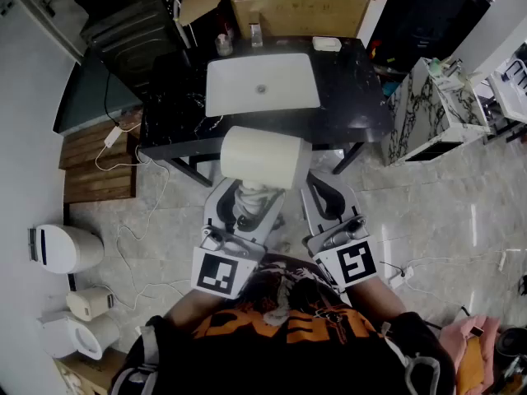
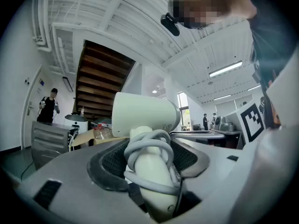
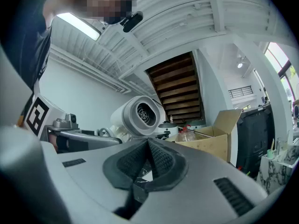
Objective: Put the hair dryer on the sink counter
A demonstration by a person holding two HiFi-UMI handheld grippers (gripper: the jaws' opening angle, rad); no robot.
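Observation:
A white hair dryer point(image 1: 263, 159) with its cord wound round the handle is held up in front of the black sink counter point(image 1: 350, 97), short of its near edge. My left gripper point(image 1: 247, 200) is shut on the handle. In the left gripper view the handle point(image 2: 152, 167) sits between the dark pads, with the barrel point(image 2: 145, 113) above them. My right gripper point(image 1: 325, 194) hangs just right of the dryer, shut and empty; its pads meet point(image 3: 148, 150). The dryer's rear grille point(image 3: 142, 115) shows in the right gripper view.
A white basin point(image 1: 262, 85) fills the middle of the counter, with small bottles behind it. An open cardboard box point(image 1: 296, 11) stands at the back. A marbled cabinet point(image 1: 424, 113) is at the right, wooden boards point(image 1: 99, 163) and a white bin point(image 1: 62, 249) at the left. Cables cross the floor.

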